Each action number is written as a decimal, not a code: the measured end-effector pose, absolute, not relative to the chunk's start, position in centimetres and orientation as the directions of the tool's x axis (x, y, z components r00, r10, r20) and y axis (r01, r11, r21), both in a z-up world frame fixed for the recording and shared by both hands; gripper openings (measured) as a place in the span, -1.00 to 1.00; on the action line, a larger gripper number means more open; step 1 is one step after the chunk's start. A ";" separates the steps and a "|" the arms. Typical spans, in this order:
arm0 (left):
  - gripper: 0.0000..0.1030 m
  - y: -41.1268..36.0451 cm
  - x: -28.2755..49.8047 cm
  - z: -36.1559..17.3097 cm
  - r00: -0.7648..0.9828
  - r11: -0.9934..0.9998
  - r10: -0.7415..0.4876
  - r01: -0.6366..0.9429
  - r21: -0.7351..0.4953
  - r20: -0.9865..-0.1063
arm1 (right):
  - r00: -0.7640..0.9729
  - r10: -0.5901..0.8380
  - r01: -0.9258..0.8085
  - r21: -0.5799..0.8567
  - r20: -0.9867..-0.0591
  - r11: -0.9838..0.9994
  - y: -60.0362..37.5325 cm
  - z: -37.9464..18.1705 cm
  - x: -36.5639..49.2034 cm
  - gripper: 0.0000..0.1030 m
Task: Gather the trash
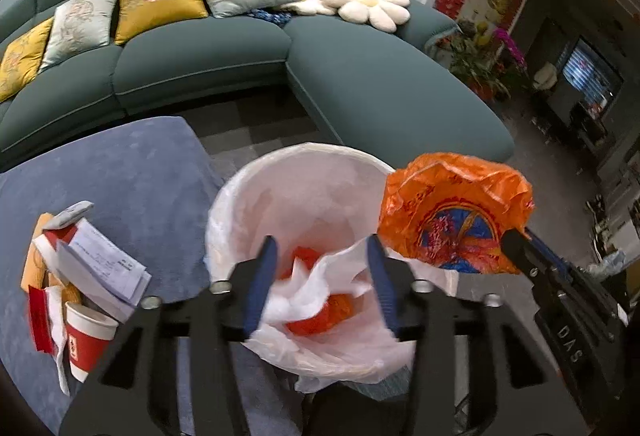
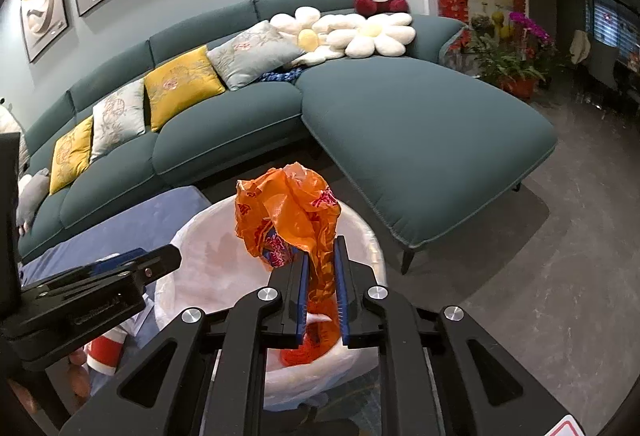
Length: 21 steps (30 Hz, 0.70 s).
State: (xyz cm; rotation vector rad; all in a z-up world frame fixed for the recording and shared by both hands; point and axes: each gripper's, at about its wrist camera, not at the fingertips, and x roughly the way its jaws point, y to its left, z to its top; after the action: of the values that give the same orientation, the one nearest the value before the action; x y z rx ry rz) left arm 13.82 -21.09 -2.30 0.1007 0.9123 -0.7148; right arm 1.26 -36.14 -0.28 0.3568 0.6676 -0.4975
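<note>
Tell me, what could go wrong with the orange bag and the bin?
The orange bag sits puffed above the right gripper, so on release it might catch the bin rim and slide outside. The open left gripper hangs over the loose white liner and could snag it.

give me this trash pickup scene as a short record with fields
left gripper: left gripper open, empty, above the bin mouth
right gripper: right gripper shut on the crumpled orange plastic bag, held over the bin
bin: round bin with white plastic liner, beside the table
in bin: white plastic wrap and orange trash
left to collect: red paper cup, white printed receipts, red and white wrappers
surface: blue cloth-covered table
background: teal sectional sofa
</note>
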 end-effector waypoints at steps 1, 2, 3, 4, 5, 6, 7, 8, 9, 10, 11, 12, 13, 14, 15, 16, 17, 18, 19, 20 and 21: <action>0.03 -20.8 13.9 -2.3 0.405 0.772 -0.519 0.600 -0.210 -0.753 | 0.678 -0.316 0.538 0.155 -0.663 0.828 -35.8 -0.3 1.6 -0.71; 0.05 -20.5 14.0 -2.3 0.406 0.777 -0.515 0.594 -0.210 -0.755 | 0.679 -0.314 0.535 0.155 -0.663 0.830 -35.7 -0.4 1.8 -0.70; 0.05 -20.3 14.1 -2.3 0.406 0.779 -0.514 0.589 -0.214 -0.755 | 0.683 -0.310 0.531 0.158 -0.661 0.833 -35.4 -0.4 2.1 -0.69; 0.05 -20.1 14.1 -2.2 0.408 0.782 -0.513 0.585 -0.214 -0.756 | 0.686 -0.304 0.526 0.162 -0.661 0.835 -35.3 -0.4 2.1 -0.68; 0.06 -19.9 14.2 -2.0 0.412 0.786 -0.509 0.581 -0.212 -0.756 | 0.689 -0.298 0.521 0.165 -0.660 0.838 -35.0 -0.4 2.3 -0.63; 0.07 -19.4 14.2 -1.9 0.416 0.789 -0.507 0.576 -0.213 -0.755 | 0.691 -0.296 0.518 0.165 -0.659 0.839 -34.9 -0.3 2.4 -0.59; 0.08 -19.1 14.2 -1.8 0.419 0.792 -0.506 0.571 -0.215 -0.754 | 0.692 -0.295 0.515 0.164 -0.658 0.842 -34.7 -0.3 2.4 -0.59; 0.10 -18.9 14.3 -1.7 0.422 0.795 -0.505 0.567 -0.215 -0.753 | 0.694 -0.295 0.512 0.163 -0.657 0.843 -34.5 -0.2 2.5 -0.58; 0.14 -18.4 14.3 -1.6 0.427 0.800 -0.502 0.559 -0.216 -0.752 | 0.695 -0.294 0.509 0.161 -0.656 0.845 -34.3 -0.1 2.5 -0.56; 0.16 -18.0 14.3 -1.6 0.432 0.804 -0.499 0.554 -0.216 -0.751 | 0.697 -0.293 0.506 0.159 -0.654 0.848 -34.1 0.1 2.6 -0.50; 0.17 -17.7 14.3 -1.5 0.435 0.807 -0.497 0.549 -0.217 -0.751 | 0.699 -0.294 0.504 0.158 -0.652 0.849 -33.9 0.1 2.5 -0.46; 0.17 -17.5 14.2 -1.5 0.435 0.809 -0.497 0.545 -0.219 -0.751 | 0.701 -0.295 0.502 0.156 -0.650 0.850 -33.7 0.3 2.6 -0.38; 0.18 -17.1 14.2 -1.5 0.437 0.812 -0.496 0.540 -0.223 -0.751 | 0.705 -0.297 0.500 0.154 -0.644 0.852 -33.5 0.5 2.5 -0.30; 0.18 -16.7 14.2 -1.4 0.439 0.815 -0.494 0.534 -0.224 -0.750 | 0.709 -0.297 0.496 0.152 -0.640 0.855 -33.3 0.5 2.5 -0.27; 0.19 -16.3 14.2 -1.4 0.441 0.818 -0.492 0.529 -0.226 -0.750 | 0.712 -0.298 0.490 0.145 -0.636 0.860 -33.0 0.7 2.6 -0.24; 0.19 -16.1 14.1 -1.3 0.443 0.821 -0.491 0.524 -0.228 -0.750 | 0.713 -0.297 0.486 0.141 -0.635 0.863 -32.9 0.8 2.8 -0.22; 0.19 -15.6 14.1 -1.3 0.447 0.825 -0.489 0.517 -0.229 -0.749 | 0.713 -0.296 0.482 0.137 -0.636 0.865 -32.8 1.0 3.0 -0.22; 0.20 -15.3 14.0 -1.3 0.450 0.827 -0.487 0.513 -0.230 -0.749 | 0.715 -0.294 0.478 0.136 -0.634 0.868 -32.6 1.1 3.1 -0.21; 0.24 -14.8 14.0 -1.2 0.455 0.831 -0.484 0.507 -0.230 -0.748 | 0.718 -0.293 0.476 0.138 -0.632 0.869 -32.4 1.3 3.2 -0.15; 0.28 -14.3 14.1 -1.2 0.461 0.836 -0.479 0.498 -0.229 -0.747 | 0.721 -0.292 0.474 0.139 -0.628 0.869 -32.2 1.4 3.3 -0.09; 0.33 -14.0 14.1 -1.1 0.466 0.840 -0.475 0.492 -0.228 -0.746 | 0.725 -0.293 0.473 0.140 -0.624 0.870 -32.0 1.6 3.3 0.00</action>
State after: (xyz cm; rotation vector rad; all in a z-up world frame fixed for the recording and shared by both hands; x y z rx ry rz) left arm 14.11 -13.95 -1.10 0.0203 0.9096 -0.5933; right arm 3.33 -31.98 1.59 0.3009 0.6311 -0.4296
